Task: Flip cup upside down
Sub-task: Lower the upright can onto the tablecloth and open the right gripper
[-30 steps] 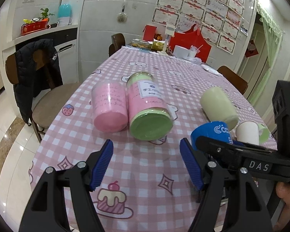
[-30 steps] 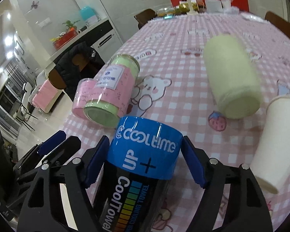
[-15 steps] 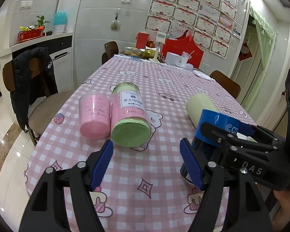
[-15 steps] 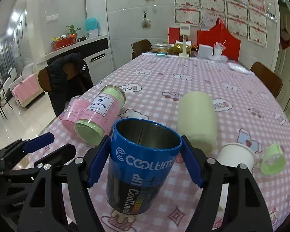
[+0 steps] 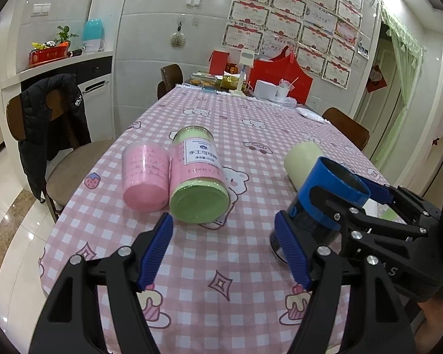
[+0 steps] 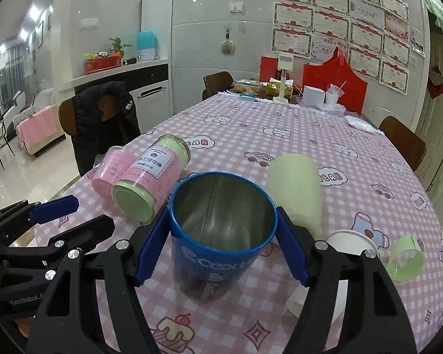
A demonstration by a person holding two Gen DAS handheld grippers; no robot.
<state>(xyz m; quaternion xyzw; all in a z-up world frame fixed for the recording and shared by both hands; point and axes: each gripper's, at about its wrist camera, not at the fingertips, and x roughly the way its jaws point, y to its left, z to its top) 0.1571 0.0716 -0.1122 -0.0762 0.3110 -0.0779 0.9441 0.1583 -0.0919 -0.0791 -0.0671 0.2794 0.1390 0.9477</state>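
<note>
Cup (image 6: 221,233), blue with a metal interior, stands mouth-up and slightly tilted near the front edge of the surface (image 6: 295,135), pinched at the rim band between the pads of the right hand-held gripper (image 6: 221,244), presumably a grip suited to inverting it. Left hand-held gripper (image 5: 224,253) hovers spread, holding nothing. Cup base contact with the surface cannot be confirmed; the lower label is blurred.

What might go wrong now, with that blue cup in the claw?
The right gripper pinches the blue cup just below its rim, so the smooth cup might slip or twist. A paper cup and a pale roll lie close on its right and might get knocked. The left gripper hangs open nearby and could be bumped.
</note>
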